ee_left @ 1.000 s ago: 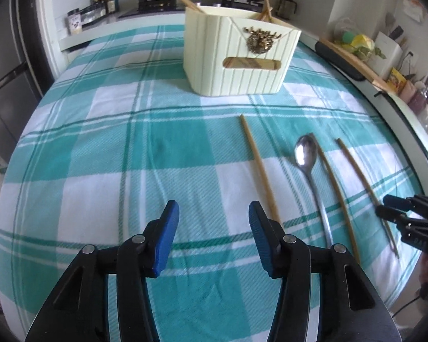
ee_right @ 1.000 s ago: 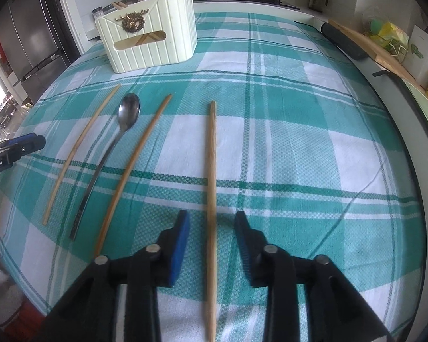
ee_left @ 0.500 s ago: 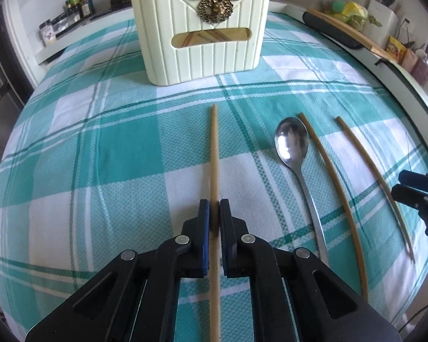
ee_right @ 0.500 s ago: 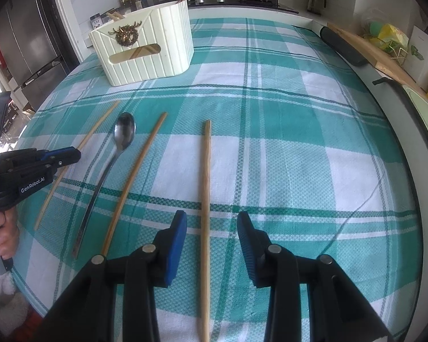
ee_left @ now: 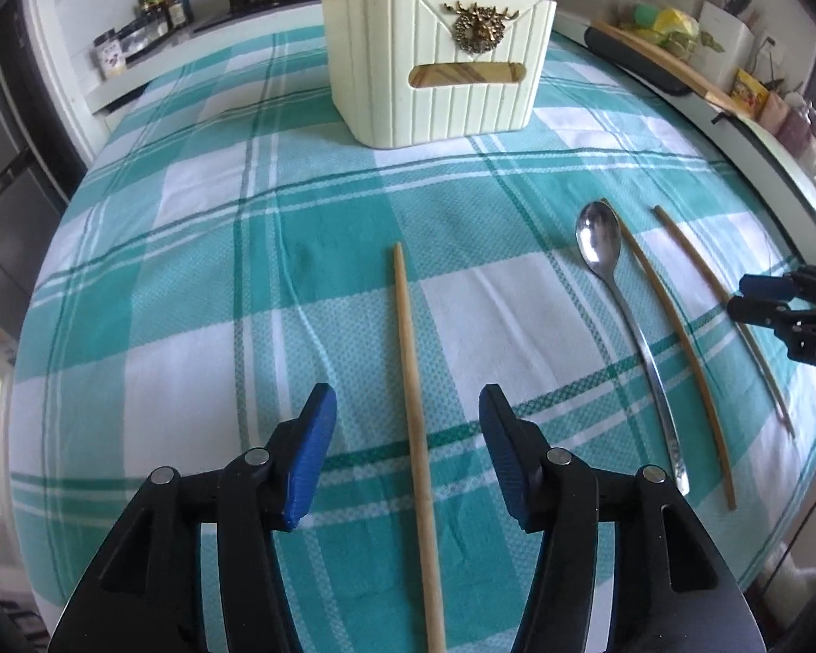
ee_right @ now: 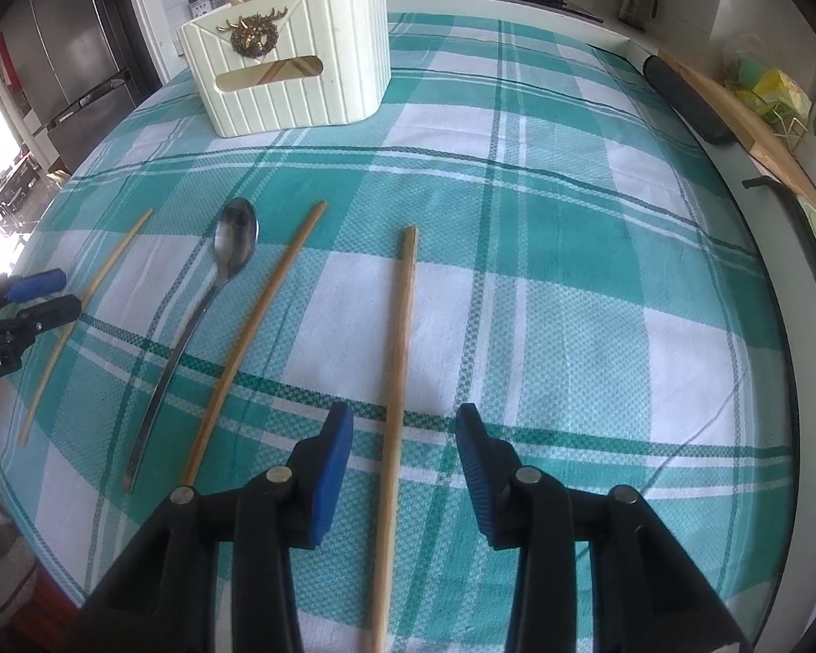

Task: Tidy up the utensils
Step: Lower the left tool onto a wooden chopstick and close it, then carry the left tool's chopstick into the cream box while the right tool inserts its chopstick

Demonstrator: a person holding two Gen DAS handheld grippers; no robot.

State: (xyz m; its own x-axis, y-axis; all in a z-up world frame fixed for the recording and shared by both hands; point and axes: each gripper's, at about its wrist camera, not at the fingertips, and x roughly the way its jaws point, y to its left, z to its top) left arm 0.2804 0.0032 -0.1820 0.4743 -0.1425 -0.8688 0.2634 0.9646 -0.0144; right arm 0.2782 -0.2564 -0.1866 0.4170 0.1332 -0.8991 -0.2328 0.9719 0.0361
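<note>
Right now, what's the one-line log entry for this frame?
left gripper: jaws just opened, astride left chopstick, no grip | right gripper: open, astride right chopstick | spoon: lying flat | holder: upright beyond

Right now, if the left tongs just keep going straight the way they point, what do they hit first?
Most likely the leftmost chopstick, which lies on the checked tablecloth right between the open left tongs, touching neither pad. Depth is hard to judge, so the tips may meet the cloth beside it.
</note>
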